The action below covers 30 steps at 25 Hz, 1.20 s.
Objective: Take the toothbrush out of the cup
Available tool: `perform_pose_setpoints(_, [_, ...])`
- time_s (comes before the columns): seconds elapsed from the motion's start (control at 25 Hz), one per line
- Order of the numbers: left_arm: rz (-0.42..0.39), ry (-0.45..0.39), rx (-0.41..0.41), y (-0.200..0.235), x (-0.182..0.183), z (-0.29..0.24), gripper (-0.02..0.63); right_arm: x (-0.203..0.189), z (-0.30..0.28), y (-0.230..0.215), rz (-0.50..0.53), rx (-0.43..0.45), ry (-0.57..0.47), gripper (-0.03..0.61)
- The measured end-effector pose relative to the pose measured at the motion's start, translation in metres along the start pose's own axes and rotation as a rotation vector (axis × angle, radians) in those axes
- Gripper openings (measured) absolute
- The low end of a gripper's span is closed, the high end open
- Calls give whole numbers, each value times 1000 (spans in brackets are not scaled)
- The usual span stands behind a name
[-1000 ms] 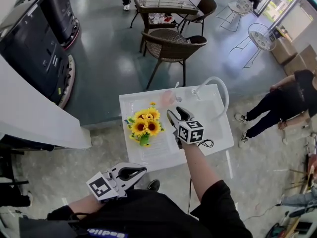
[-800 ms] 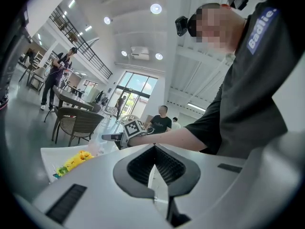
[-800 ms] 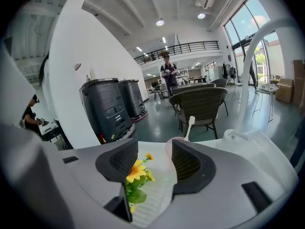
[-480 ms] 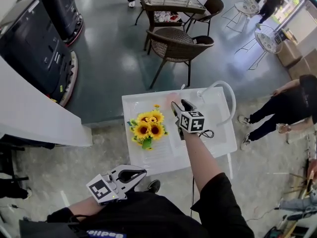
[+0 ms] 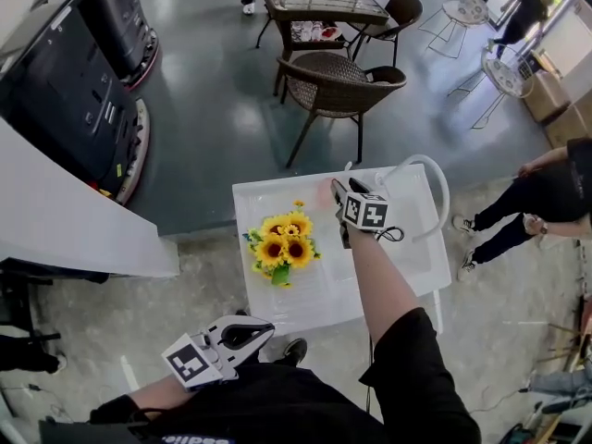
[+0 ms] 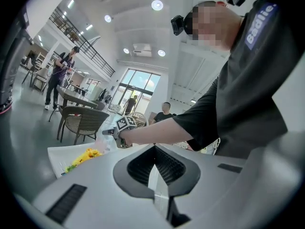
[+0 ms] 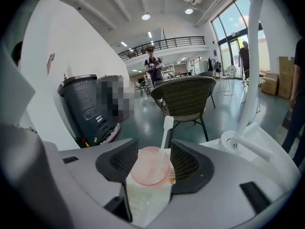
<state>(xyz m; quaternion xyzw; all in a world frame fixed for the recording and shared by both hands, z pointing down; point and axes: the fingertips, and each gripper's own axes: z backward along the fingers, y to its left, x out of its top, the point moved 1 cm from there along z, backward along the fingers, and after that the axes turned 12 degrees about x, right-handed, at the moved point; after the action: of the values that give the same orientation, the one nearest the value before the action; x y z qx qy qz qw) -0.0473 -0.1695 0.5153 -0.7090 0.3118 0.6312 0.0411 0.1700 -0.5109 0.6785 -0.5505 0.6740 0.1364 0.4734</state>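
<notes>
White tabletop (image 5: 319,294); translucent pink round cup (image 7: 151,168).

Pink translucent plastic cup (image 7: 150,168) nearly fills the gap between the right gripper's (image 7: 153,151) jaws, which have just been opening. White toothbrush (image 7: 167,128) stands up at the cup's 1 o'clock, with open air above. In the head view, from the cup: yellow sunflower bunch (image 5: 282,243) blocks 7 o'clock, white curved faucet pipe (image 5: 418,159) arches at 3, brown wicker chair (image 5: 338,86) stands off-table at 12. White tabletop (image 5: 314,294) is bare at 6.
</notes>
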Motion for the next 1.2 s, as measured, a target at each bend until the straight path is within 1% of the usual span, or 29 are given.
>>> perform_pose_setpoints(0.16, [-5, 7, 8, 3, -2, 2, 0, 4, -6, -10, -16, -22, 8, 207])
perform_pose_setpoints(0.32, [0, 23, 16, 5, -5, 3, 0, -2, -17, -23, -21, -26, 24, 206])
perform_pose_setpoints(0.48, [-5, 38, 18, 6, -10, 2, 0, -5, -29, -24, -24, 9, 29, 206])
perform_pose_setpoints(0.56, [-1, 49, 22, 6, -12, 3, 0, -3, -32, -26, -26, 9, 23, 203])
perform_pose_setpoints(0.6, [6, 52, 26, 6, -13, 3, 0, 0, -31, -26, -19, 0, 22, 194])
perform_pose_setpoints(0.64, [12, 54, 29, 7, -13, 4, 0, 4, -29, -25, -5, -15, 22, 172])
perform_pose_setpoints(0.76, [12, 52, 34, 7, -13, 4, 0, 14, -23, -23, 33, -55, 23, 73])
perform_pose_setpoints(0.8, [10, 51, 34, 7, -14, 4, 0, 14, -24, -22, 34, -57, 23, 55])
perform_pose_setpoints(0.96, [13, 52, 39, 7, -15, 6, 0, 6, -33, -25, -10, -23, 9, 40])
perform_pose_setpoints(1.08, [16, 48, 41, 5, -17, 8, 0, 12, -26, -20, 2, -33, -9, 29])
perform_pose_setpoints(1.2, [20, 45, 40, 1, -17, 8, 0, 15, -24, -17, 3, -10, -35, 29])
